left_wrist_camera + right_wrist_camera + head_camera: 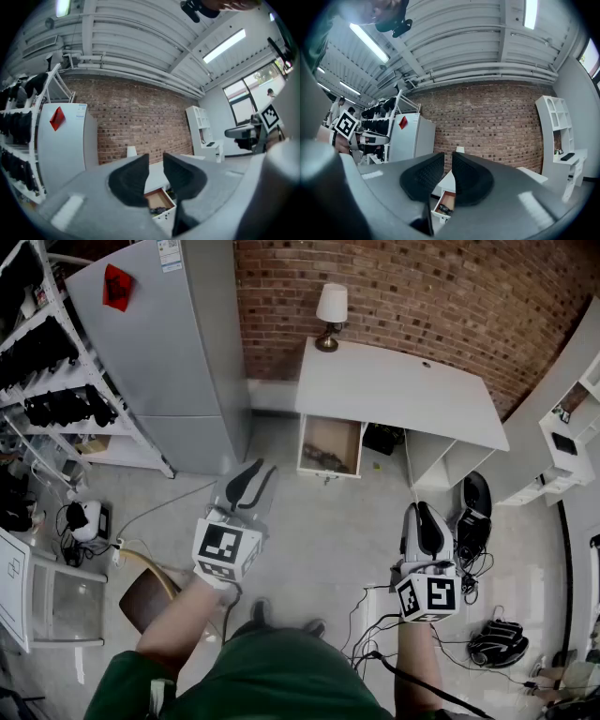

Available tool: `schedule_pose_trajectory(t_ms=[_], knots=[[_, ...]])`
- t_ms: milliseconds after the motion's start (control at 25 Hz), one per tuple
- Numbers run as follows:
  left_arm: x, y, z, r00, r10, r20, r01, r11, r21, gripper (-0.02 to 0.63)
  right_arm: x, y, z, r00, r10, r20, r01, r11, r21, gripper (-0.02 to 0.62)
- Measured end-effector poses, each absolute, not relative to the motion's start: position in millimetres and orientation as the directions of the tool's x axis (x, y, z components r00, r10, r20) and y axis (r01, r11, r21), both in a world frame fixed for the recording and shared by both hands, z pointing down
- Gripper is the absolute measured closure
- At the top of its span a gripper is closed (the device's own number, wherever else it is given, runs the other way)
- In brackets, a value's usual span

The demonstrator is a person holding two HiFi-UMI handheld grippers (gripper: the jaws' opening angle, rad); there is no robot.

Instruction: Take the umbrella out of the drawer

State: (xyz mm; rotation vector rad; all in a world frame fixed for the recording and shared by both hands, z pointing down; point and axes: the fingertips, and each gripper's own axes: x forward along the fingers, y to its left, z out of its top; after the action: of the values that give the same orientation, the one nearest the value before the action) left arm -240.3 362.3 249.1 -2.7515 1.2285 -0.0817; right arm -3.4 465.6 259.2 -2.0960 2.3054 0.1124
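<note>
Under the white desk (pixel 394 390) a drawer (pixel 330 444) stands pulled out, with a dark folded umbrella (pixel 323 459) lying near its front. Both grippers are held level over the floor, well short of the drawer. My left gripper (pixel 251 486) has a small gap between its jaws and nothing in it. My right gripper (pixel 424 517) has its jaws almost together, also empty. The left gripper view shows the drawer (pixel 159 200) and umbrella (pixel 162 212) below the left gripper (pixel 156 161). In the right gripper view the drawer (pixel 443 202) shows under the right gripper (pixel 448 159).
A grey fridge (pixel 159 343) stands left of the desk, with a shoe rack (pixel 56 352) further left. A lamp (pixel 330 310) sits on the desk's back corner. Cables and dark bags (pixel 476 512) lie on the floor at the right. A brown stool (pixel 148 601) is near my left arm.
</note>
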Motion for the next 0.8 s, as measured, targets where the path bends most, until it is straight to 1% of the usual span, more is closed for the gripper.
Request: schedule_pose_trajectory(t_ms=[240,480,800], knots=[[-234,364,252,0.666,-0.746,0.0,-0.739,-0.659,-0.138,0.514,5,469,263,-0.079,-0.996,-0.052,-0.997,0.078,0.011,0.546],[-228,366,256,0.633,-0.774,-0.004,-0.771,-0.63,-0.089,0.514,27,475,266,-0.064,-0.995,-0.081,-0.995,0.07,-0.064,0.546],[-209,384,270,0.589,-0.808,0.013,-0.803,-0.587,-0.1,0.514,60,487,284,-0.095,-0.993,-0.069,-0.993,0.099,-0.066,0.546]])
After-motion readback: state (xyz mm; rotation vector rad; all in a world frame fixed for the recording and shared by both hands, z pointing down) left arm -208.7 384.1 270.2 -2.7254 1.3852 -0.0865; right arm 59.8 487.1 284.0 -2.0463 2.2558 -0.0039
